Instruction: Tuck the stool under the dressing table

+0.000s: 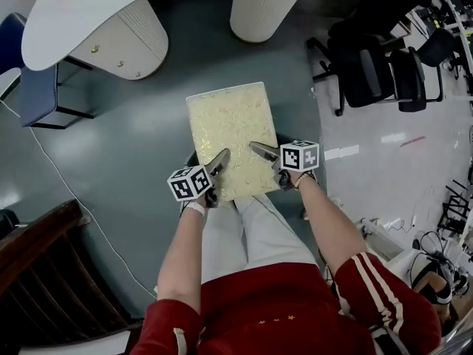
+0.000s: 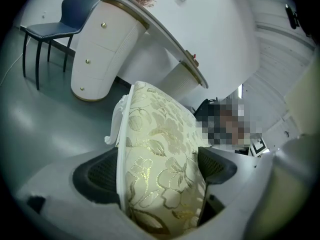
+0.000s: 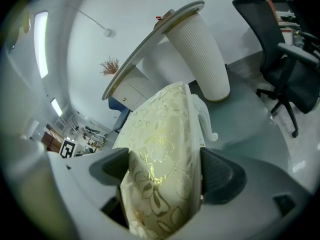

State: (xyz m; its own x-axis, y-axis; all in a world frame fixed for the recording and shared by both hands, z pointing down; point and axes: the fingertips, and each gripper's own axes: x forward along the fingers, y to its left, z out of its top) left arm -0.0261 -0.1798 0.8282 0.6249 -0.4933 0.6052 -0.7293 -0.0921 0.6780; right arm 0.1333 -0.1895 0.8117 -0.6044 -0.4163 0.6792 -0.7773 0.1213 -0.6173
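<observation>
— On the grey floor (image 1: 126, 161), where does the stool (image 1: 229, 124) stand?

— Before the dressing table (image 1: 81, 21), facing the gap between its drawer pedestal (image 1: 122, 46) and its fluted pedestal (image 1: 262, 9). It is still apart from both, and its whole cream and gold floral seat shows clear of the white top.

— And the left gripper (image 1: 219, 160)?

— It is clamped on the stool's near edge, towards the left corner. Its own view shows the cushion and the white rim filling the space between the two dark pads (image 2: 100, 176).

— The right gripper (image 1: 260, 151)?

— It grasps the same near edge towards the right corner. The seat is pinched between its pads (image 3: 222, 176), one on the fabric and one under the rim.

— What else stands on the floor?

— A blue chair (image 1: 37, 87) stands to the left of the drawer pedestal, and black office chairs (image 1: 377, 69) stand well off to the right. A white cable (image 1: 74, 205) trails across the left side of the floor.
</observation>
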